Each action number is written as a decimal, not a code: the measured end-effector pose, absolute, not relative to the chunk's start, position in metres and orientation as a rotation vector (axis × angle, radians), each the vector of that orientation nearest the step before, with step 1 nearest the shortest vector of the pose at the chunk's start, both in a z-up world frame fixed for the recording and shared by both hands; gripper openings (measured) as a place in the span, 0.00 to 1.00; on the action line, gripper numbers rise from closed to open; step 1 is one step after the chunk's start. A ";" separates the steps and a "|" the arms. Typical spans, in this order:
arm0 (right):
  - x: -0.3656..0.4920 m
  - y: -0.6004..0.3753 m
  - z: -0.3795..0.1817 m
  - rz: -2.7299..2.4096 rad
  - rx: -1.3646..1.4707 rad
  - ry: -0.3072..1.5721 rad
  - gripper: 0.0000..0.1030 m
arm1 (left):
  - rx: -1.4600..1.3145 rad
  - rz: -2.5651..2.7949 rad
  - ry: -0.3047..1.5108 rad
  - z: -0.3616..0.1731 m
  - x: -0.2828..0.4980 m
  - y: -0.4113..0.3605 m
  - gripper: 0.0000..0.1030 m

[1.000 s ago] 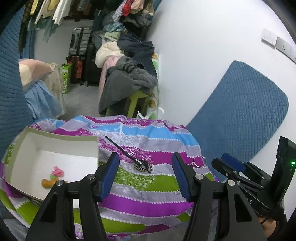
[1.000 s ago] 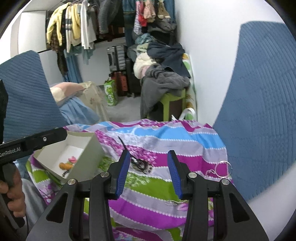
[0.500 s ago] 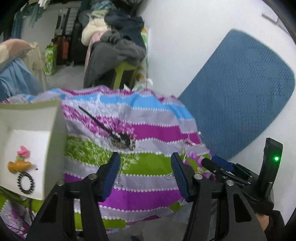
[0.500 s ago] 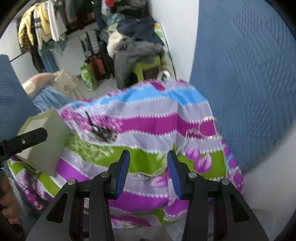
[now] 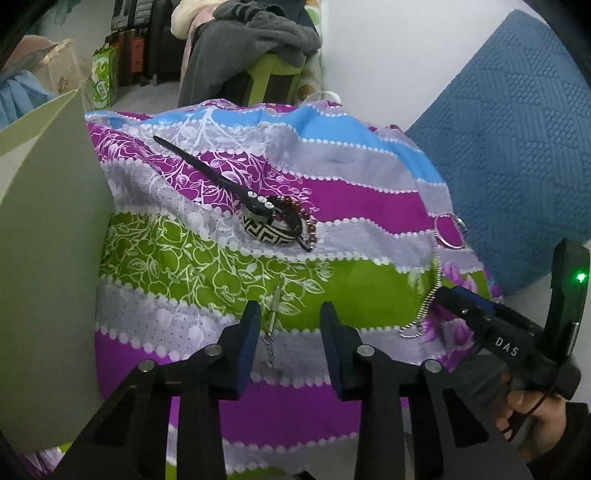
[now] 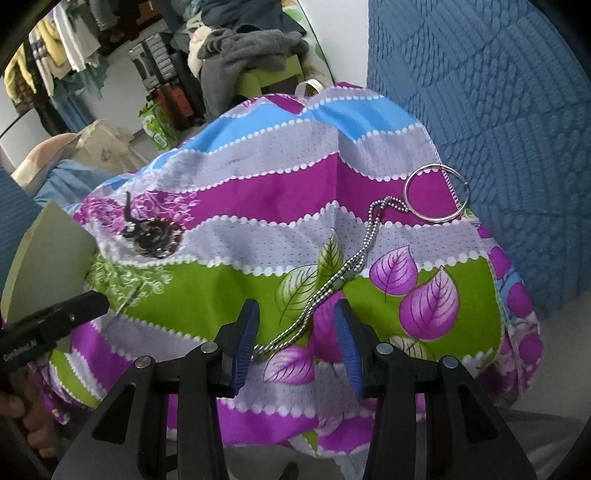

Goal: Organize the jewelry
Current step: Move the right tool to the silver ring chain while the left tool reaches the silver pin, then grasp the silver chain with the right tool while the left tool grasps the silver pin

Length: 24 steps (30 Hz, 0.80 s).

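Note:
A striped floral cloth (image 5: 332,192) covers the table. My left gripper (image 5: 290,314) is open, its jaws either side of a small silver chain piece (image 5: 272,325). Beyond it lie a black hair stick (image 5: 199,170), a patterned bangle (image 5: 267,230) and a red bead bracelet (image 5: 299,212) in a pile, also in the right wrist view (image 6: 155,232). My right gripper (image 6: 295,321) is open over a silver ball chain (image 6: 332,280) joined to a metal ring (image 6: 436,194). The chain also shows in the left wrist view (image 5: 428,299).
A pale cardboard box wall (image 5: 48,240) stands at the left, its inside hidden. A blue quilted cushion (image 6: 498,110) leans on the white wall at right. A chair piled with clothes (image 5: 258,33) and suitcases stand behind the table.
Both grippers have dropped lower and closer to the cloth. The left one now straddles the small chain piece, the right one the ball chain. The box's inside has gone out of view.

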State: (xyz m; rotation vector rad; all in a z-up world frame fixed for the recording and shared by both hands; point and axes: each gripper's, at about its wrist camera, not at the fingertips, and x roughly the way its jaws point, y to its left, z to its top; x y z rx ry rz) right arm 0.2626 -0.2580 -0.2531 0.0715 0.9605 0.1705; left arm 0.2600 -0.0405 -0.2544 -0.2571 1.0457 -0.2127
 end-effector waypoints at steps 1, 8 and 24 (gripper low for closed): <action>0.265 -0.258 -0.255 0.167 0.070 0.965 0.39 | -0.250 -0.219 1.045 -0.257 0.262 -0.041 0.31; 0.280 -0.266 -0.268 0.097 0.063 0.985 0.32 | -0.198 -0.244 1.058 -0.274 0.272 -0.048 0.26; 0.272 -0.247 -0.265 0.198 0.068 1.009 0.05 | -0.186 -0.229 1.075 -0.280 0.271 -0.050 0.03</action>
